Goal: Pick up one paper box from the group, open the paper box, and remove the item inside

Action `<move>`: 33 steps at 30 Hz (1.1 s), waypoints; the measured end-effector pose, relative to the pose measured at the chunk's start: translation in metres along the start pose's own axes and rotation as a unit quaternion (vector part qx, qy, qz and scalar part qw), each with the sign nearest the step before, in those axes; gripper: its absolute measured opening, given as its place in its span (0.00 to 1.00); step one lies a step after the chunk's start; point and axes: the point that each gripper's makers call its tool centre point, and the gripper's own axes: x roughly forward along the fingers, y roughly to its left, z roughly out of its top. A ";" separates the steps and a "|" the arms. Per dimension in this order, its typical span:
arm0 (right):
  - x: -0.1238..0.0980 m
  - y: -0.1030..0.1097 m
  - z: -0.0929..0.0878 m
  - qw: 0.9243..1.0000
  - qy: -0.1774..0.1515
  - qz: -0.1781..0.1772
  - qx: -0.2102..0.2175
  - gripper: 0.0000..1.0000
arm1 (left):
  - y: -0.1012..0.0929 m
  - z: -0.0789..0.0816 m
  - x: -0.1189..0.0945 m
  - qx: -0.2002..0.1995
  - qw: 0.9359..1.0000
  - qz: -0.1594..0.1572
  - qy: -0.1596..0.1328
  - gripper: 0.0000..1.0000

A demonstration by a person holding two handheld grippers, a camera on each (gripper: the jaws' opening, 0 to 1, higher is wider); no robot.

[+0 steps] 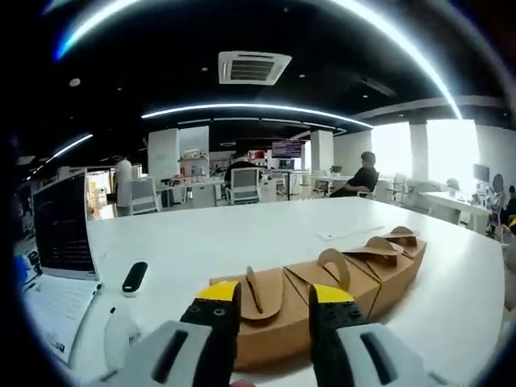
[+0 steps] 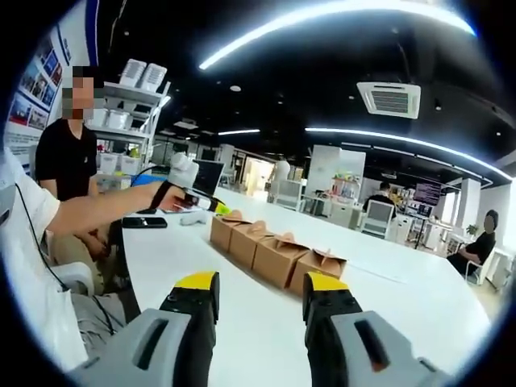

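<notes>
Four brown paper boxes (image 2: pixel 274 251) in a row on white table (image 2: pixel 403 290); left gripper (image 1: pixel 274 302) jaws apart astride nearest box (image 1: pixel 270 318), not clamped; right gripper (image 2: pixel 260 292) open, empty, well short of the row.

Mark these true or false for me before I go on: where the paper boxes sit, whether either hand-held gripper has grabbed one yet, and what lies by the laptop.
1. Four paper boxes stand in a row on the white table. True.
2. The right hand-held gripper is shut on a box. False: it is open, short of the row.
3. The left hand-held gripper is open at the nearest box. True.
4. The boxes are already opened flat. False: their tops are closed, tabs standing up.
5. A black remote lies beside the laptop. True.
</notes>
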 end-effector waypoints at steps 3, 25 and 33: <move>0.000 -0.001 -0.001 1.000 0.002 -0.001 -0.001 0.42 | 0.001 -0.002 0.004 0.002 1.000 0.003 0.006 0.35; 0.005 0.010 -0.006 1.000 0.014 0.019 -0.011 0.42 | 0.014 -0.014 0.015 0.001 0.999 0.025 0.033 0.31; 0.006 0.010 -0.009 1.000 0.017 0.021 -0.012 0.42 | 0.015 -0.016 0.018 0.004 0.999 0.025 0.030 0.24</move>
